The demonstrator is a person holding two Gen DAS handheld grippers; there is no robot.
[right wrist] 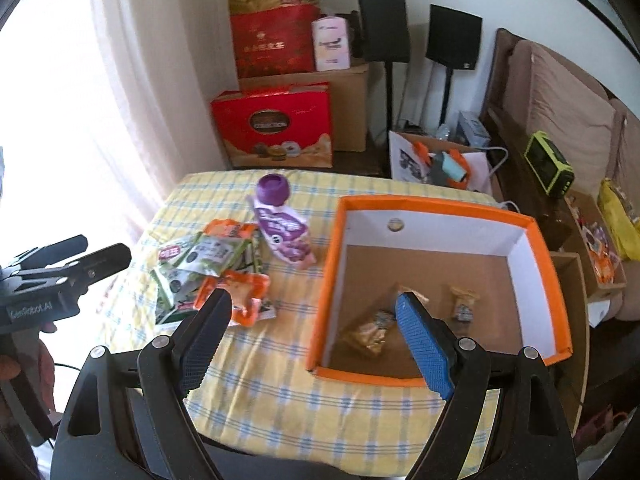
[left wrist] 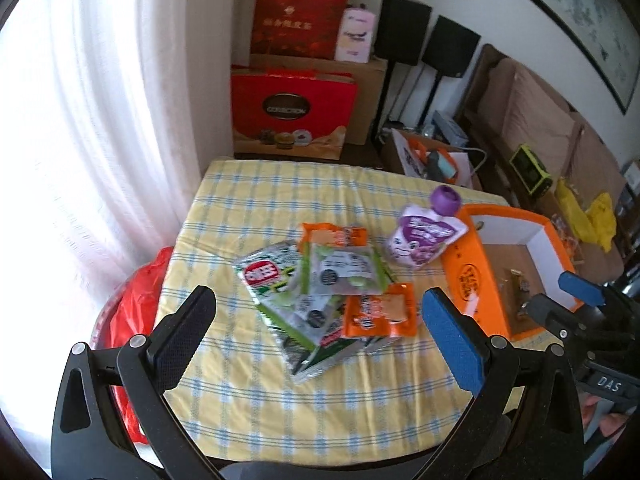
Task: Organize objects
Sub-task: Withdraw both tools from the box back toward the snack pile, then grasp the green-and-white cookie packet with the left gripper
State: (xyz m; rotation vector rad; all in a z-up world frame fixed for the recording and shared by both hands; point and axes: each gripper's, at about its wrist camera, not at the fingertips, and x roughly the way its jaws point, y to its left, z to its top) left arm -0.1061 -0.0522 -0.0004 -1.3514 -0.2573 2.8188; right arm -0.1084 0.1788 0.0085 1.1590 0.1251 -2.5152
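Between snack pile (left wrist: 320, 292) and orange box (right wrist: 540, 248), bare checked cloth (right wrist: 288, 380); both tongs (left wrist: 316, 320) (right wrist: 312, 332) spread wide, empty.

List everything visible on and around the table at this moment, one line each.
table: one, yellow-blue checked cloth.
orange box: one, open, table's right side.
small snack packs: at least two, tan, inside the box.
purple pouch: one, purple cap, left of box.
snack packets: a pile, green and orange, table centre.
red gift boxes: two, by far wall.
speakers: two, black, on stands.
left tool: open, empty.
right tool: open, empty.
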